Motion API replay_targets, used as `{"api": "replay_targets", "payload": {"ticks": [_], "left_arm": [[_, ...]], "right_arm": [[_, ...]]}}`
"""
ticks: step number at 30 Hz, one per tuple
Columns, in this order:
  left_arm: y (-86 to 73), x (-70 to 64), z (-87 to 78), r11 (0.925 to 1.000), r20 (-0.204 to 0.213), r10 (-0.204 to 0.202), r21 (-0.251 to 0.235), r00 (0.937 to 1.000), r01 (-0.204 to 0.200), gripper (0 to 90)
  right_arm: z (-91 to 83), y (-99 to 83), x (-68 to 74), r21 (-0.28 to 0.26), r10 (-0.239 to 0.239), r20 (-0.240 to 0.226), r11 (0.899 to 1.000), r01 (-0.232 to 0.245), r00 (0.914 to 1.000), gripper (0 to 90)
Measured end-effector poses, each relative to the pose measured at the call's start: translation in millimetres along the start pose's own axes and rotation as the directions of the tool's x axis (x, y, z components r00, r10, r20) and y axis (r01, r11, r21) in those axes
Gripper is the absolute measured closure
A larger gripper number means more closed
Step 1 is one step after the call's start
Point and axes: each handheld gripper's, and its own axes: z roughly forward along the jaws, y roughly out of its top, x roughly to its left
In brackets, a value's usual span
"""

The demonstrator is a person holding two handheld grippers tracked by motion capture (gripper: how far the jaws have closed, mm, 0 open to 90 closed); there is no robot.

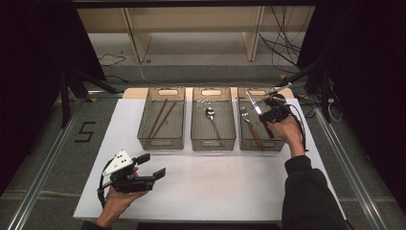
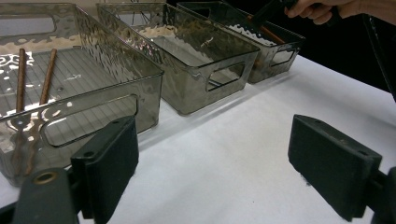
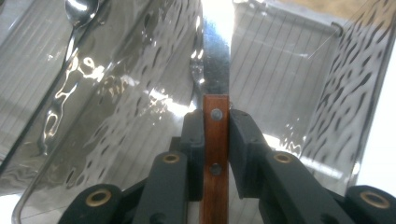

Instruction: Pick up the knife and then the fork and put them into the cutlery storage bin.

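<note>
My right gripper [image 1: 269,115] is shut on the wooden handle of a knife [image 1: 254,103] and holds it over the right-hand clear bin [image 1: 261,145]. In the right gripper view the knife [image 3: 216,122] stands between the two jaws, with its steel blade pointing up over the bin's ribbed floor [image 3: 285,70]. A wooden-handled fork [image 1: 248,120] lies in that bin. At the table's front left my left gripper [image 1: 152,166] is open and holds nothing. Its two jaws stand wide apart over the bare white tabletop [image 2: 224,154].
Three clear grey bins stand side by side at the back of the white table [image 1: 215,187]. Two brown chopsticks [image 1: 160,117] lie in the left bin [image 1: 161,143], and a spoon [image 1: 210,115] lies in the middle bin [image 1: 213,143]. Cables trail behind the table.
</note>
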Motion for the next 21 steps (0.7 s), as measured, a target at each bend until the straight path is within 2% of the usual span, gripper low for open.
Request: {"api": "replay_targets", "payload": {"ticks": [4,6,9,11,12,13,14,21], "left_arm": [[0.1,0.2,0.0,1.0000,-0.001,0.001,0.000,1.0000,-0.001,15.8],[0.1,0.1,0.1,1.0000,-0.001,0.003,0.000,1.0000,-0.003,15.8],[0.1,0.0,0.2,1.0000,-0.001,0.001,0.002,1.0000,-0.001,15.8],[0.2,-0.2,0.3,1.0000,-0.001,0.000,0.000,1.0000,0.000,15.8],[0.2,-0.3,0.3,1.0000,0.000,0.001,0.002,1.0000,-0.001,15.8],[0.1,-0.5,0.5,1.0000,-0.001,-0.001,0.002,1.0000,0.001,15.8],[0.0,-0.5,0.5,1.0000,-0.001,0.000,0.002,1.0000,0.000,15.8],[0.1,-0.2,0.1,1.0000,-0.001,0.000,0.001,1.0000,0.000,15.8]], "right_arm": [[5.3,-3.5,-1.3,0.013,0.007,0.002,1.000,-0.007,1.0000,77.3],[7.7,-5.9,-2.2,0.018,0.018,-0.012,1.000,-0.018,0.9998,76.9],[13.5,-8.3,-1.3,0.057,0.007,-0.031,0.998,-0.005,0.9995,75.5],[13.6,-8.5,-0.7,0.046,0.015,-0.032,0.999,-0.013,0.9994,69.8],[12.4,-8.2,0.5,0.045,0.013,-0.049,0.999,-0.010,0.9987,69.8],[10.9,-8.0,2.4,0.042,-0.009,-0.056,0.999,0.012,0.9984,69.6],[9.0,-7.7,4.2,0.037,-0.025,-0.049,0.999,0.027,0.9985,68.9],[-2.7,-9.3,9.7,-0.006,-0.033,-0.089,0.999,0.033,0.9955,62.5]]}}
